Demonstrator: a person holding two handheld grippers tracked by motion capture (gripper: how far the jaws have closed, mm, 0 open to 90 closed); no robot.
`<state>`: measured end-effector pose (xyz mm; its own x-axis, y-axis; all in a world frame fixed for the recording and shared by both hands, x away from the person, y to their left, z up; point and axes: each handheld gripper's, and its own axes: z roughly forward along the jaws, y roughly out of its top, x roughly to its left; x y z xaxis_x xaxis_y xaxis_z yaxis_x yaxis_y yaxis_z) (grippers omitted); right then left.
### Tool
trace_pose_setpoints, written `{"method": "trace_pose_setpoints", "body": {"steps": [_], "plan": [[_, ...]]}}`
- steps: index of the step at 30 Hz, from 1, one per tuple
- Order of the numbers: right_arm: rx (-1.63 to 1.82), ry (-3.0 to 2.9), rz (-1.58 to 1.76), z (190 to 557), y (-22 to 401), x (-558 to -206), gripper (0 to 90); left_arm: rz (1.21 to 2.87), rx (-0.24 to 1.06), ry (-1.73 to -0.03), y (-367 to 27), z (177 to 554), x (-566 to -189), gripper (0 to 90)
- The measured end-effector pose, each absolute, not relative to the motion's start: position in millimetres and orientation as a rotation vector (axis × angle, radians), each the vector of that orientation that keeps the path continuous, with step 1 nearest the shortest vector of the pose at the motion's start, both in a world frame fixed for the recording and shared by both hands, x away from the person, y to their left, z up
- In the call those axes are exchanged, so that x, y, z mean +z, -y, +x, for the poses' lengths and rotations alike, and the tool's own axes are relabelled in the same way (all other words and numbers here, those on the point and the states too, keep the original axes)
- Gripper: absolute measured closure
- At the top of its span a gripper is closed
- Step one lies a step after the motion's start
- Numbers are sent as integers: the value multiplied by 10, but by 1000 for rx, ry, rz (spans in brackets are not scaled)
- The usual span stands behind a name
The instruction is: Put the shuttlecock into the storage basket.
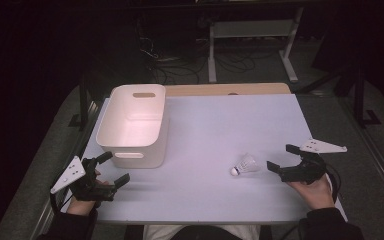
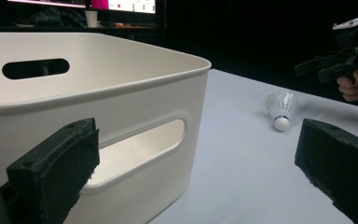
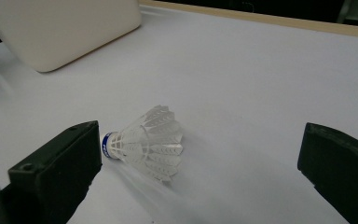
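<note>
A white shuttlecock (image 1: 245,164) lies on its side on the pale table (image 1: 220,125), cork end toward the person. My right gripper (image 1: 281,157) stands open just right of it, jaws wide apart and pointed at it. Seen from the right gripper view, the shuttlecock (image 3: 147,143) lies ahead near the left jaw, nothing pressing on it. My left gripper (image 1: 113,169) is open at the front left, close to the near wall of a white bin (image 1: 132,122). From the left gripper view the bin (image 2: 121,93) looms close, with the shuttlecock (image 2: 279,108) and the other gripper (image 2: 340,63) farther off.
The bin has slot handles in its end walls and looks empty inside. A wooden strip (image 1: 227,89) edges the table's far side. Beyond it, a white desk frame (image 1: 252,35) and cables lie on a dark floor.
</note>
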<state>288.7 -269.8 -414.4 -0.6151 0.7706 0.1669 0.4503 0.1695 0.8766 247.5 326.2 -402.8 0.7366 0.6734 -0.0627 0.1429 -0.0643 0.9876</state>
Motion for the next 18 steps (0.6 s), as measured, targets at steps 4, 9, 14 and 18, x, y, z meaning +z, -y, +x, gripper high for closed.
{"method": "trace_pose_setpoints", "body": {"steps": [4, 9, 14, 18], "plan": [[1430, -2135, 1157, 2870, 2693, -4133, 0, 1605, 494, -671, -3262, 2474, -4028, 0], [1429, -2144, 1134, 2851, 2671, -4118, 0, 1607, 495, -668, -3263, 2476, -4029, 0], [1431, -2153, 1112, 2832, 2648, -4095, 0, 1608, 495, -667, -3262, 2476, -4029, 0], [1423, -2167, 1090, 2818, 2621, -4067, 0, 1608, 495, -669, -3262, 2478, -4030, 0]]}}
